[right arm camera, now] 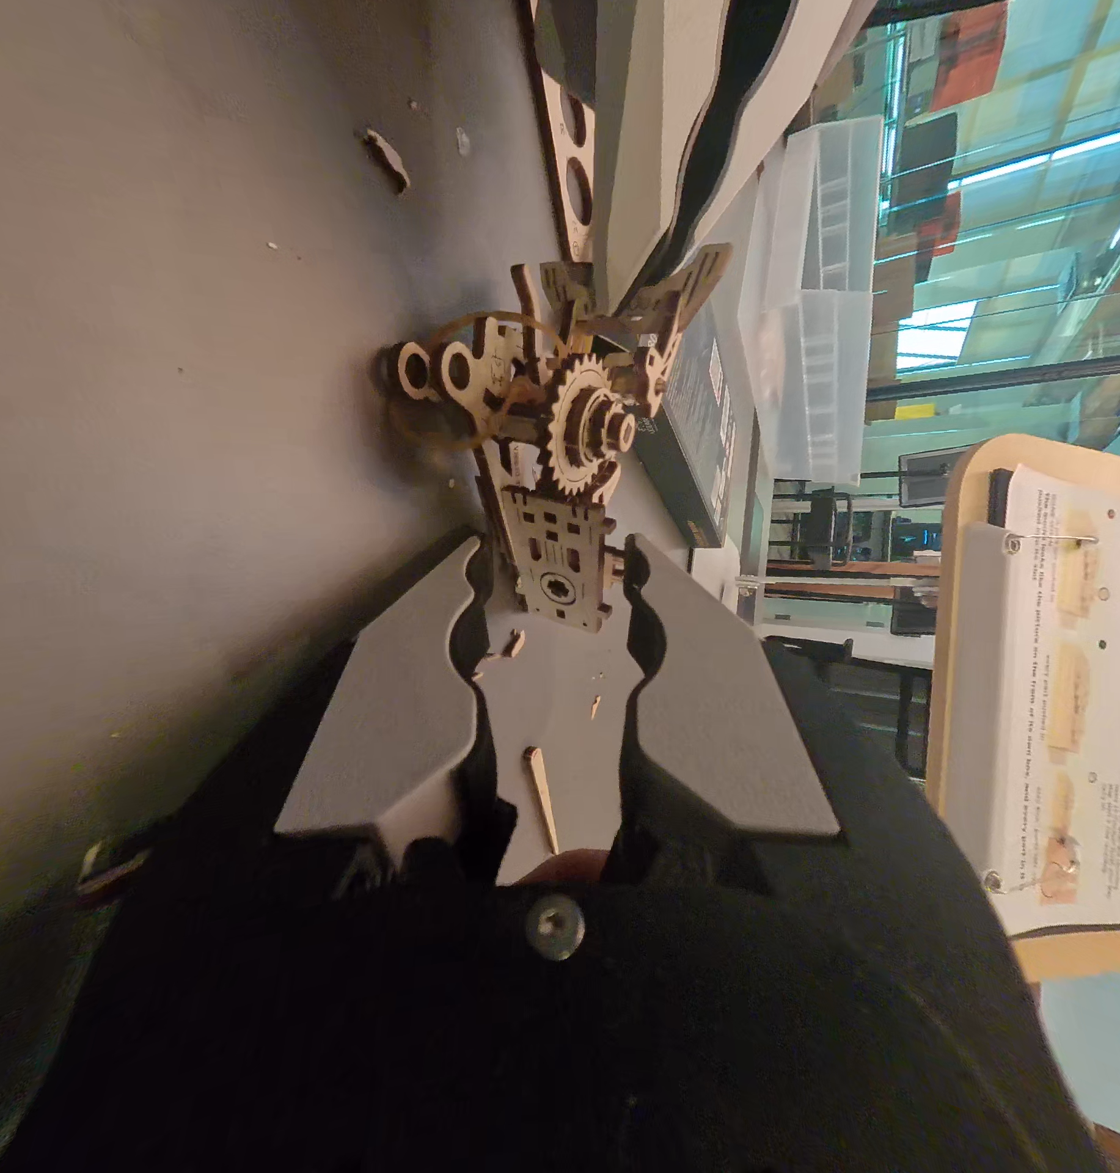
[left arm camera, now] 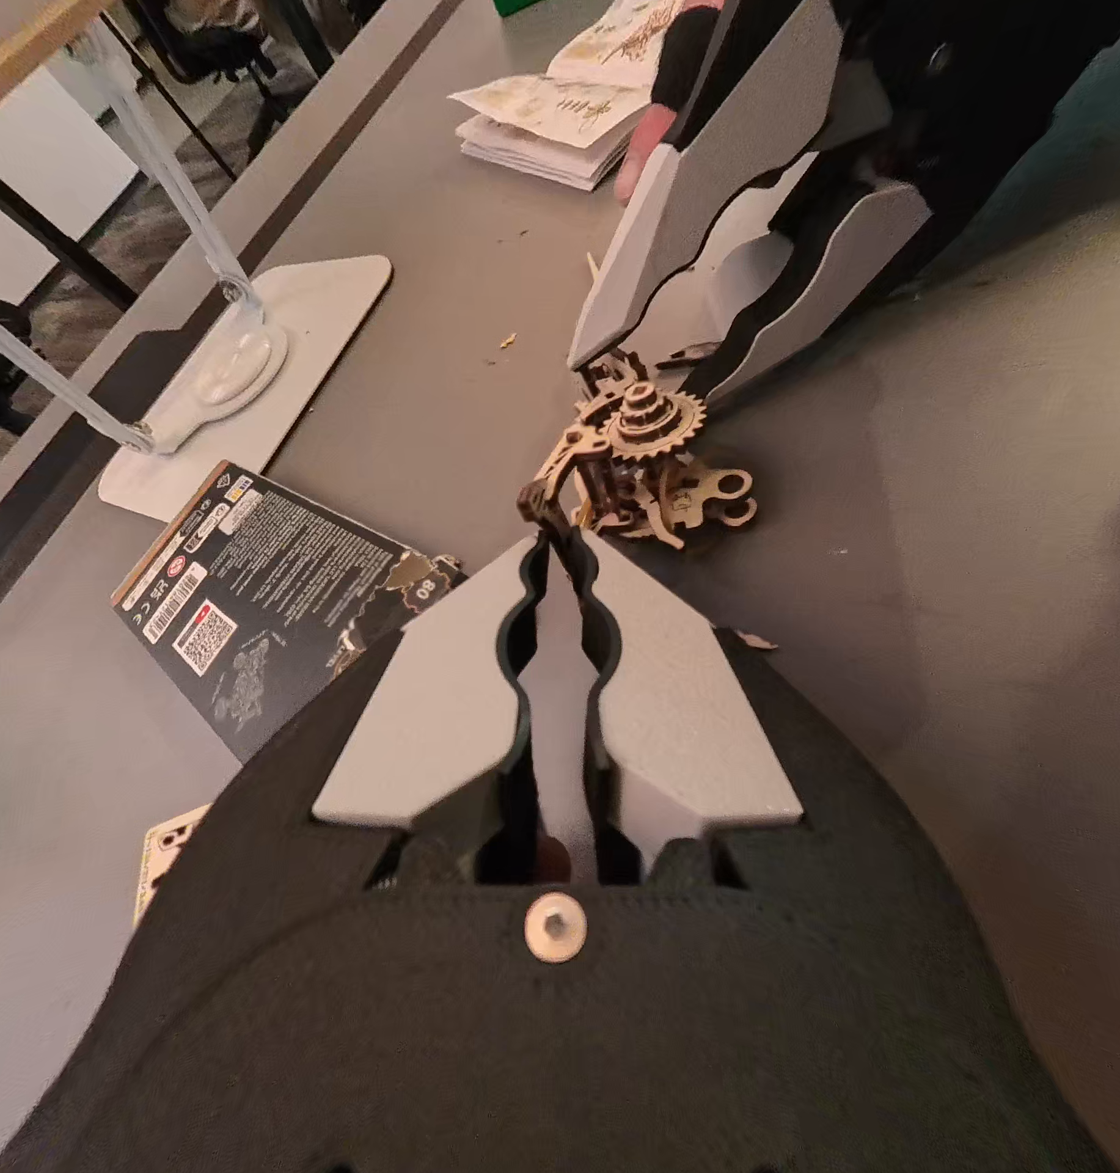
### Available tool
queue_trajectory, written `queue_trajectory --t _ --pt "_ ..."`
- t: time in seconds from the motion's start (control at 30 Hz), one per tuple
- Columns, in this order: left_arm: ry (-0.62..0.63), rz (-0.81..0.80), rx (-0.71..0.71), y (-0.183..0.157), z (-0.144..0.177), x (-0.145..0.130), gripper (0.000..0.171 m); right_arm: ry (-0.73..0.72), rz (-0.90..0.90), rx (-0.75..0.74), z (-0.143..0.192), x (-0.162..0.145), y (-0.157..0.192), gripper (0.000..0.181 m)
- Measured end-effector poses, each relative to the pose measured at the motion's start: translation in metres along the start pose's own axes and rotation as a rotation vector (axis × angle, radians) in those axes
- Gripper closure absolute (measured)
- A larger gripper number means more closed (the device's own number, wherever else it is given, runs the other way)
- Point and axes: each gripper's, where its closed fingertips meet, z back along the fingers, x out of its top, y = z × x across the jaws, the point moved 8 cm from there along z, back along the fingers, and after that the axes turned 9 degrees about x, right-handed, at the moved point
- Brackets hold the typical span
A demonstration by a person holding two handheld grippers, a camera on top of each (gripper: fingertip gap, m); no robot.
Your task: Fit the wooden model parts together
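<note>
The wooden model [left arm camera: 646, 457], pale plywood with a toothed gear and stacked discs on top, stands on the grey table [left arm camera: 417, 254]. My left gripper [left arm camera: 554, 539] is shut on a thin dark wing-shaped arm [left arm camera: 538, 501] at the model's near side. In the right wrist view that arm [right arm camera: 671, 298] sticks out at the top, with the left gripper's fingers [right arm camera: 627, 159] on it. My right gripper [right arm camera: 557, 558] is shut on the model's slotted plate [right arm camera: 557, 571], below the gear [right arm camera: 576, 425]. It also shows in the left wrist view [left arm camera: 640, 377], coming down from the upper right.
A black printed box [left arm camera: 259, 609] lies left of the model. A white stand base [left arm camera: 259, 381] and an open booklet [left arm camera: 544, 127] with a person's hand [left arm camera: 640, 152] lie farther off. A punched wooden sheet [right arm camera: 570, 159], a wooden stick [right arm camera: 544, 800] and small scraps lie on the table. There is about 7 cm between the tips of the two grippers.
</note>
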Motion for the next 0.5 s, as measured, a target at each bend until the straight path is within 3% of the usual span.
queue_trajectory --t 0.5 --pt "0.074 0.034 0.040 0.009 0.002 -0.009 0.152 -0.023 -0.068 0.050 0.013 -0.004 -0.013 0.136"
